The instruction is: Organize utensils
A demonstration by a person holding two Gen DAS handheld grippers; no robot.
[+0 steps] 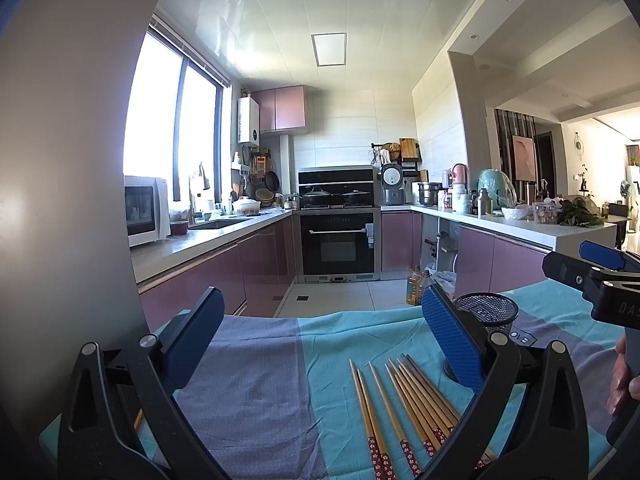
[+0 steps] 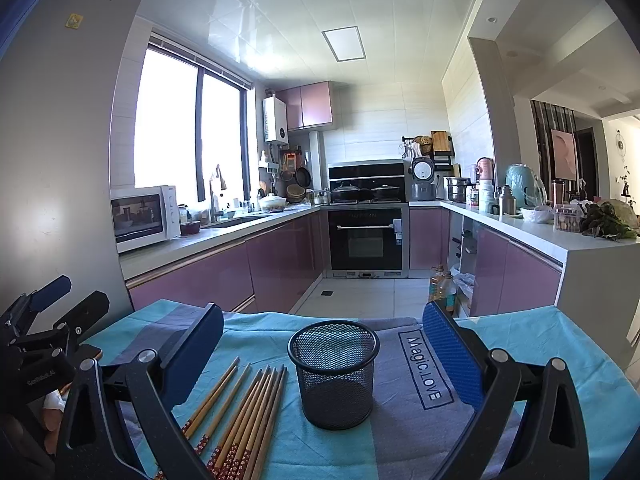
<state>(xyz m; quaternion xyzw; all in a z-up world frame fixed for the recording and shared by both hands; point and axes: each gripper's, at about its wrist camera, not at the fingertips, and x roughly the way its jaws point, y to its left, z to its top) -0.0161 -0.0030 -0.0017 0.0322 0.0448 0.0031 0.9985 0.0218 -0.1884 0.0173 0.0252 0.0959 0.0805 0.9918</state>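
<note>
1. the left gripper (image 1: 320, 336) is hanging wide open over the cloth (image 1: 248, 380), holding nothing.
2. the right gripper (image 2: 324, 344) is gaping wide too, and it is empty.
3. the chopsticks (image 2: 244, 412) are lying flat just left of the mesh cup (image 2: 334, 376).
4. the cup is standing upright on the cloth.

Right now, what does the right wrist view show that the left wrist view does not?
Only the right wrist view shows the whole mesh cup, empty and upright, the Magic.LOVE print and the left gripper. Only the left wrist view shows the right gripper and part of a hand. Both show the chopsticks lying loose on the striped cloth, and each camera's own gripper is open and holds nothing.
</note>
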